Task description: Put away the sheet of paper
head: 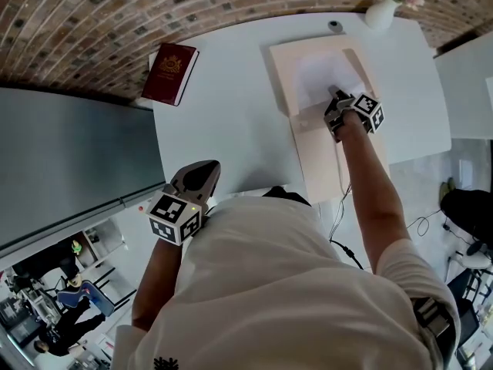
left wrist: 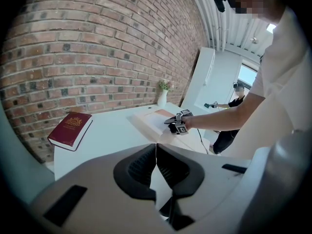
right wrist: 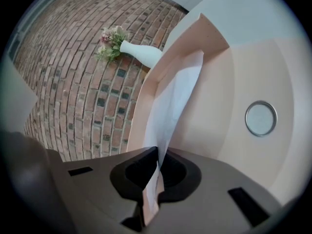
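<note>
Head cam: on the person's head, looking steeply down, far enough back to take in the whole white desk; brick wall along the top, left hand-held gripper by the body, right hand-held gripper out over the beige folder
Left gripper view: low at the desk's near edge, looks along its own jaws, faces across the desk to the wall; red book, folder and right hand-held gripper at mid-distance
Right gripper view: right on top of the folder, sheet of paper up the middle, faces the wall
Shared: vase and wall in all three; book in head and left views only
</note>
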### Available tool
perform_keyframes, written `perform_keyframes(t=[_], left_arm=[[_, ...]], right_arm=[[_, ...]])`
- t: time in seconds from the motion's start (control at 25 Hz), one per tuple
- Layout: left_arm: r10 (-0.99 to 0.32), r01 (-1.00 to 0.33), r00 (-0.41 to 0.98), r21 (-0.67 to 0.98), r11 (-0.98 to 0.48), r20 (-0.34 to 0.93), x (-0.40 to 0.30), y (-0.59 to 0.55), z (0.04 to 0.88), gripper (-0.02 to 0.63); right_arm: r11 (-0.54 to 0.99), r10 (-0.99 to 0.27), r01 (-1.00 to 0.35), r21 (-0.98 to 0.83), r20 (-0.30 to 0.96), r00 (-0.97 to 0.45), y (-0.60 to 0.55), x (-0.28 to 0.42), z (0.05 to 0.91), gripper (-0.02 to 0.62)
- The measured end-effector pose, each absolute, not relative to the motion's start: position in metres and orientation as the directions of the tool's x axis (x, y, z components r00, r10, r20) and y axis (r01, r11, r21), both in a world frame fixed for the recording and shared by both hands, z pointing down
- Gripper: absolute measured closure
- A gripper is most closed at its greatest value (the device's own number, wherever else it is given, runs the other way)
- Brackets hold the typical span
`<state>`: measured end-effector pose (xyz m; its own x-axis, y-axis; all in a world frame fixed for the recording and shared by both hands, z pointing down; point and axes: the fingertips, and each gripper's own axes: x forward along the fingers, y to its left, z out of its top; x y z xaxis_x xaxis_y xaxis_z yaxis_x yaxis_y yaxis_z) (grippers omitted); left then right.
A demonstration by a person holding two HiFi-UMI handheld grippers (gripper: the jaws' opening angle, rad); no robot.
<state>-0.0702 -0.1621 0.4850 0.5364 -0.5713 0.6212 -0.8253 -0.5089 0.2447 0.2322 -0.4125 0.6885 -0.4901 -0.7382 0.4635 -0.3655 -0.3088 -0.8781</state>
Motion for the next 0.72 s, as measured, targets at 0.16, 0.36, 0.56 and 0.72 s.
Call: perform_keyframes(t=[0.16, 0.36, 0.56, 0.72], left_arm=[[-0.566, -0.821, 0.541, 0.247, -0.514, 0.622, -0.068, -0.163, 0.487, 0.581], [-0.563, -0.815, 0.552, 0.255, -0.52, 0.615, -0.067, -0.165, 0.488, 0.581], [-0.557, -0.809, 0.562, 0.265, -0.525, 0.611, -0.068, -0.164, 0.489, 0.581], [-0.552, -0.804, 0.569, 0.274, -0.527, 0.61, -0.071, -0.162, 0.49, 0.581]], right_arm=[[-0.314, -0.741, -0.354, -0.881, 0.461, -0.489, -0.415, 0.232, 0.688, 0.501], [-0.299, -0.712, -0.414, -0.86, 0.49, -0.503, -0.414, 0.23, 0.686, 0.417], [-0.257, -0.645, -0.521, -0.814, 0.546, -0.534, -0.414, 0.224, 0.684, 0.373], [-0.211, -0.597, -0.585, -0.783, 0.577, -0.558, -0.414, 0.219, 0.681, 0.339]])
